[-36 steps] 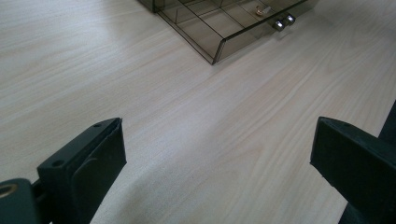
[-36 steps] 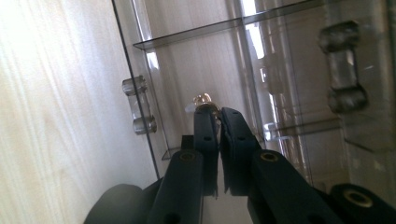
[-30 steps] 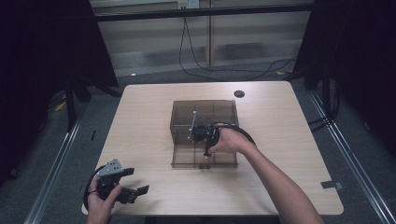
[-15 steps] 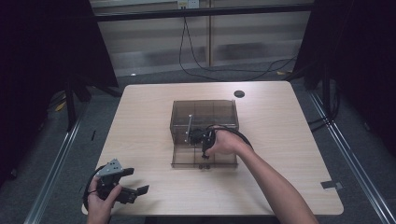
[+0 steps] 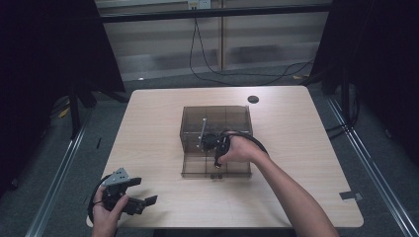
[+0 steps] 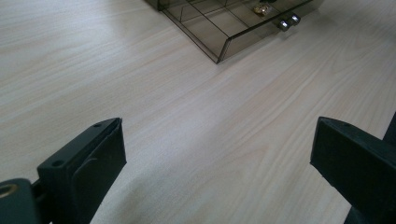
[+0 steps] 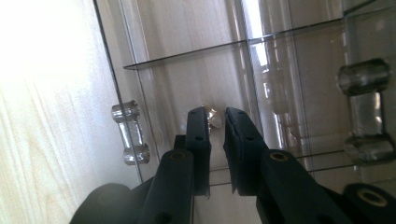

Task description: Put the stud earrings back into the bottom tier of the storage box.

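Gold-coloured and small, the trinket (image 7: 211,116) sits in the pulled-out drawer (image 5: 197,168) of the smoked acrylic organiser (image 5: 216,115) at the middle of the table (image 5: 306,148). In the right gripper view it lies just past the tips of the right gripper (image 7: 215,119), in line with the narrow gap between its jaws — dead ahead, not off to either side. Those jaws stand nearly together; whether they already pinch the trinket or only frame it I cannot tell, since the tips cover most of it. Its long axis is too hidden to judge.

From the high view, the right gripper (image 5: 211,143) reaches over the organiser's front edge, the hand (image 5: 239,149) behind it. The left gripper (image 5: 129,196) rests well apart at the table's near-left corner, jaws spread wide and empty — its own view looks across bare wood toward the drawer's front corner and clear knobs (image 6: 286,21). So the right hand is by far the nearer, and any coming move probably turns on a short straight motion along its own jaws.
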Tool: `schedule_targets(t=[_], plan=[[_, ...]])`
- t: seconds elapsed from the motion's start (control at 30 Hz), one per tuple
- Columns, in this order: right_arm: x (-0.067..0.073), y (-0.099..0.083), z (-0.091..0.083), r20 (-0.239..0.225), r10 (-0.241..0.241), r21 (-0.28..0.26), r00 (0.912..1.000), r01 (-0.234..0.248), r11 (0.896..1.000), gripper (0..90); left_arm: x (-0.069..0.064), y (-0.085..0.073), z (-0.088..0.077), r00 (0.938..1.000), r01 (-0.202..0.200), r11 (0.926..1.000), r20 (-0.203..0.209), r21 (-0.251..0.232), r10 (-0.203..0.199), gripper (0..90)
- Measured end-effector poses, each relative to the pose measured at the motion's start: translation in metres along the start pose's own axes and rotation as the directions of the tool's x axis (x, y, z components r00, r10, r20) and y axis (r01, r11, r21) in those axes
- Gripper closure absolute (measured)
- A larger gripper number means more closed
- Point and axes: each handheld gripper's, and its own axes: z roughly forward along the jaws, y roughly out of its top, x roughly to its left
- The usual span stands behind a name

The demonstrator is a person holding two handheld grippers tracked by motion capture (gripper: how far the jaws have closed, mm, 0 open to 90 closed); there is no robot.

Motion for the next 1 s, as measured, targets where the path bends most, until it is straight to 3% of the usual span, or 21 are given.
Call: schedule_targets(t=[0.33,0.5,0.6,0.8,0.9,1.0], plan=[[0.003,-0.012,-0.010,-0.006,0.041,-0.095,0.9991,-0.041,0.995,77.1,-0.001,0.000,0.001,1.0000,-0.004,1.0000,0.000,0.003,0.004,3.2],[0.005,-0.024,-0.015,-0.002,0.071,-0.159,0.9975,-0.070,0.985,70.9,-0.002,0.001,0.000,1.0000,-0.010,1.0000,0.001,0.002,0.010,3.2],[0.006,-0.032,-0.020,-0.016,0.105,-0.198,0.9943,-0.106,0.975,69.8,-0.003,0.001,0.000,0.9999,-0.013,0.9999,0.007,0.005,0.013,3.2],[0.007,-0.049,-0.027,0.005,0.125,-0.278,0.9921,-0.119,0.953,64.1,-0.003,0.001,0.000,0.9999,-0.013,0.9999,0.005,0.001,0.013,3.2],[0.007,-0.059,-0.030,-0.002,0.149,-0.333,0.9888,-0.142,0.932,61.5,-0.003,0.001,0.000,0.9999,-0.013,0.9999,0.005,0.001,0.013,3.2],[0.007,-0.068,-0.032,-0.006,0.166,-0.363,0.9861,-0.157,0.918,60.3,-0.003,0.001,0.000,0.9999,-0.012,0.9999,0.003,0.000,0.012,3.2]])
